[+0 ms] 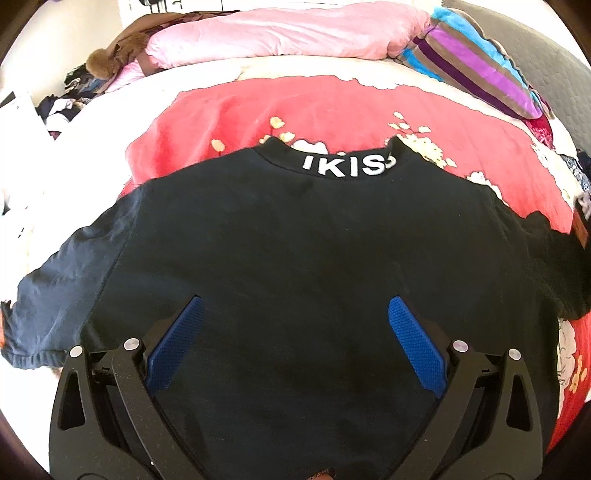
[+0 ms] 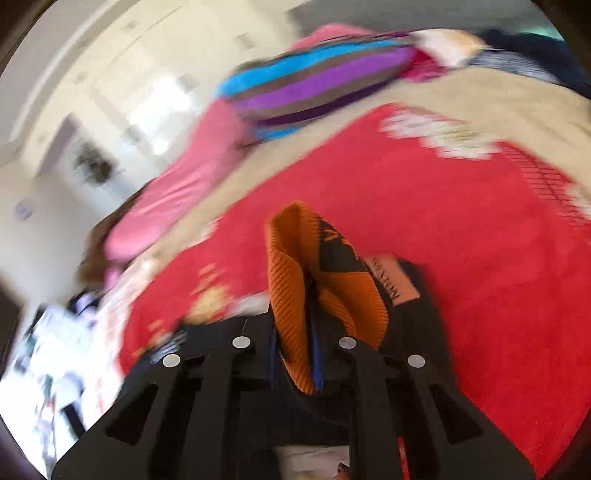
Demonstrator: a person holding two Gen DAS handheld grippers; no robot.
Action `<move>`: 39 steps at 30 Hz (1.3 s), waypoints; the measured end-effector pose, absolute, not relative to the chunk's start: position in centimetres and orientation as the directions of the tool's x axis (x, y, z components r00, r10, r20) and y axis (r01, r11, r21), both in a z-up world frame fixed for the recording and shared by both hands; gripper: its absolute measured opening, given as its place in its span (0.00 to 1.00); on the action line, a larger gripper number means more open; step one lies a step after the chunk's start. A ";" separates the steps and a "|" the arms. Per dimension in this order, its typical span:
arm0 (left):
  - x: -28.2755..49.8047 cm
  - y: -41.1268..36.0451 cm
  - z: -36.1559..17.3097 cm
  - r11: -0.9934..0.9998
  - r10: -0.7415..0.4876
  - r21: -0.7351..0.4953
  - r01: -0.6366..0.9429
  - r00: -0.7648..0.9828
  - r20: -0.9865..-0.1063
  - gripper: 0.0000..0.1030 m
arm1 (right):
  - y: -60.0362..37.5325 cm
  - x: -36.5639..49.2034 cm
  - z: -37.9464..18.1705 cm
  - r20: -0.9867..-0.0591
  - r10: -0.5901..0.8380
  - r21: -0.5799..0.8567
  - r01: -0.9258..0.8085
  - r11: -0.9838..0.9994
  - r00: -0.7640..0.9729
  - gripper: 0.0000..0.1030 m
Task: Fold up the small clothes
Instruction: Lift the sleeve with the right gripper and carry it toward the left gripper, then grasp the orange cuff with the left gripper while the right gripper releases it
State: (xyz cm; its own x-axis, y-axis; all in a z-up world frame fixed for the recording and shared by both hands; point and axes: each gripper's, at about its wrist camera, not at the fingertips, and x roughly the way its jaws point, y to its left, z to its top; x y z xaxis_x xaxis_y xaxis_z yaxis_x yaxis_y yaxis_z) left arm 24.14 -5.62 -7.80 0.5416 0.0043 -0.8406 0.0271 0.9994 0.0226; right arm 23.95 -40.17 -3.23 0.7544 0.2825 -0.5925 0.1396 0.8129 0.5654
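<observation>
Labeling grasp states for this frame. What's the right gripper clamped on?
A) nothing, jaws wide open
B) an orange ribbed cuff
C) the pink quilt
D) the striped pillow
B: in the right wrist view the right gripper has its blue pads pinched together on the orange ribbed cuff, while the left gripper hangs open over the black sweatshirt.

Sweatshirt (image 1: 288, 229) spread flat on blanket (image 1: 332, 110), collar (image 1: 347, 166) at the far edge, sleeves out to left and right. Left gripper (image 1: 293, 314) above the near half, spread wide. Pillow (image 1: 280, 33) behind the blanket, striped cushion (image 1: 476, 62) to its right. Cuff (image 2: 295, 280) clamped in right gripper (image 2: 295, 354), over the blanket.
</observation>
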 end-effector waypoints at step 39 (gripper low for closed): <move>26.6 -14.9 -10.5 0.899 -0.419 -0.437 0.029 0.348 -0.839 0.89 | -38.8 26.4 -3.8 -0.708 0.070 0.245 0.152 0.957 0.702 0.68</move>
State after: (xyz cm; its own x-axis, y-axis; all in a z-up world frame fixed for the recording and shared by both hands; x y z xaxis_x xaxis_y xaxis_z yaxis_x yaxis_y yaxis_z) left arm 26.56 -14.90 -10.54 0.3480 -0.4189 -0.8387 0.0294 0.8990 -0.4369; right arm 26.43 -38.81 -3.83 0.7023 0.0700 -0.7085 0.1520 0.9575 0.2452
